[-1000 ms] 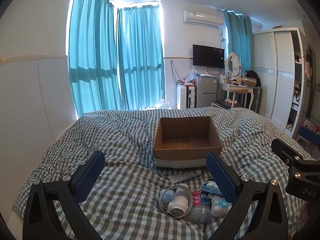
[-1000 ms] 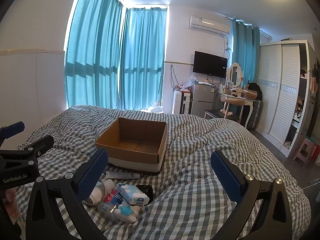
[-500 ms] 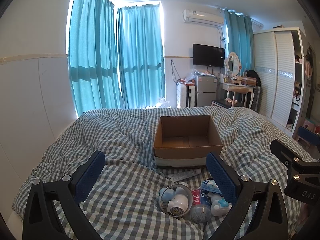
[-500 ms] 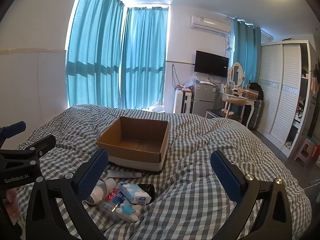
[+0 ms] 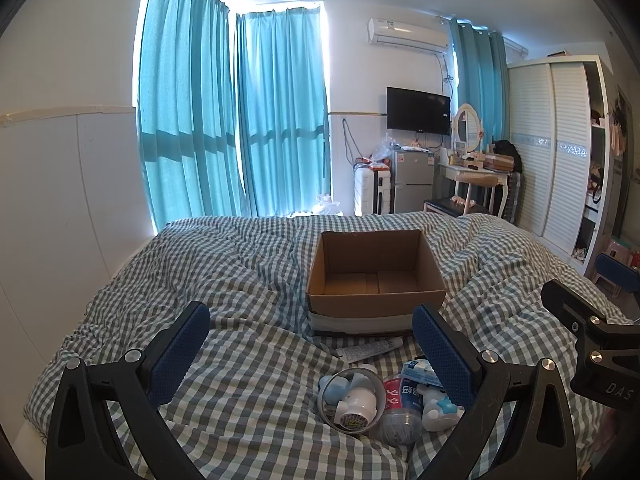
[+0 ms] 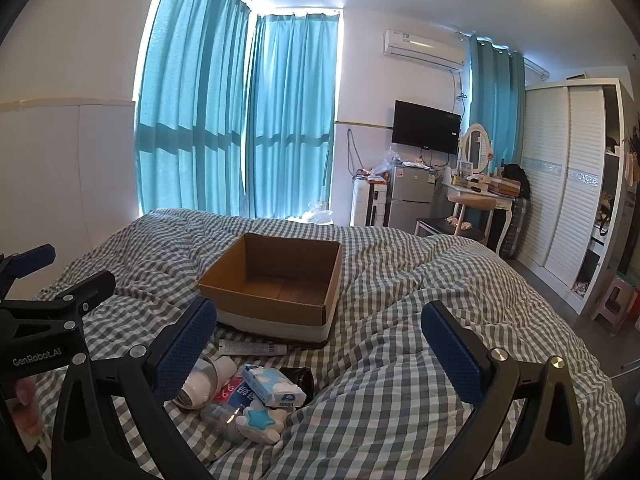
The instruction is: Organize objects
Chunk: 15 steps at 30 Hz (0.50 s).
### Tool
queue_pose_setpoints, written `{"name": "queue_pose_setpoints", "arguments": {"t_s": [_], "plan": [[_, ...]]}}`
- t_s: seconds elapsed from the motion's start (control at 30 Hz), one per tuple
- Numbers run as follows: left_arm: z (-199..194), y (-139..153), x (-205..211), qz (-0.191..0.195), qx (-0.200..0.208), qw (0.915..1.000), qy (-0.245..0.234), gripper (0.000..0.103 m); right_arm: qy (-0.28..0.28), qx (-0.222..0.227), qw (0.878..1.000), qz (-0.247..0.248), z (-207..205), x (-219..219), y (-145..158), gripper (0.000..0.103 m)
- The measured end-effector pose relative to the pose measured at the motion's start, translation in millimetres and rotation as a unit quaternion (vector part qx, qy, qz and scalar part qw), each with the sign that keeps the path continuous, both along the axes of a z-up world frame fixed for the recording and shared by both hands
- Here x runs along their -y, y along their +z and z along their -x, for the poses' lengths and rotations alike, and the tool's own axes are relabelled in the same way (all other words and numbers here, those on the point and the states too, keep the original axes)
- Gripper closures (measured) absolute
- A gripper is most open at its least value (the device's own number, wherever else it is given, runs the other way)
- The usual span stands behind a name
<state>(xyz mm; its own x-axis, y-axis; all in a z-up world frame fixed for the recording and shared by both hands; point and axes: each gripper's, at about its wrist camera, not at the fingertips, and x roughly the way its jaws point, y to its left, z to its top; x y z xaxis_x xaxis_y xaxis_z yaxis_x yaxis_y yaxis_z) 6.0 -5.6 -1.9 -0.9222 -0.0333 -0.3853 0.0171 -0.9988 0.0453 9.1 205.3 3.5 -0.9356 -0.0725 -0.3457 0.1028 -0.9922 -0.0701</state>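
Left wrist view showed the left gripper (image 5: pixel 310 344) held above a checked quilt (image 5: pixel 240 280), its two blue-padded jaws spread wide with nothing between them and touching nothing. Right wrist view showed the right gripper (image 6: pixel 320 340) in the same state: jaws wide apart, empty, hanging over the bedding.

An open cardboard box (image 5: pixel 376 280) sat upright in the middle of the bed, with nothing visible inside. Just in front of it lay a white tube (image 5: pixel 370 349), and nearer still a small heap of toiletries: a clear round container of small bottles (image 5: pixel 352 400), a red-and-blue tube (image 5: pixel 400 394), a packet of tissues (image 6: pixel 274 385) and a white bottle with a blue star (image 6: pixel 260 420).

Only the left view looked straight into the round container; only the right view showed the tissue packet whole, plus a dark object (image 6: pixel 300 376) behind it and a fingertip (image 6: pixel 26 394) at the left gripper's handle. Each view caught the other gripper at its edge.
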Motion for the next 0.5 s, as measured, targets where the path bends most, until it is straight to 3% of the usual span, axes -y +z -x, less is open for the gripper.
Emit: {"name": "queue_pose_setpoints", "arguments": {"t_s": [0.5], "plan": [[-0.3,-7.9,0.9,-0.003,0.008,0.9999,0.005,0.000,0.008,0.006,1.000,-0.002,2.4,0.0,-2.2,0.000]]}}
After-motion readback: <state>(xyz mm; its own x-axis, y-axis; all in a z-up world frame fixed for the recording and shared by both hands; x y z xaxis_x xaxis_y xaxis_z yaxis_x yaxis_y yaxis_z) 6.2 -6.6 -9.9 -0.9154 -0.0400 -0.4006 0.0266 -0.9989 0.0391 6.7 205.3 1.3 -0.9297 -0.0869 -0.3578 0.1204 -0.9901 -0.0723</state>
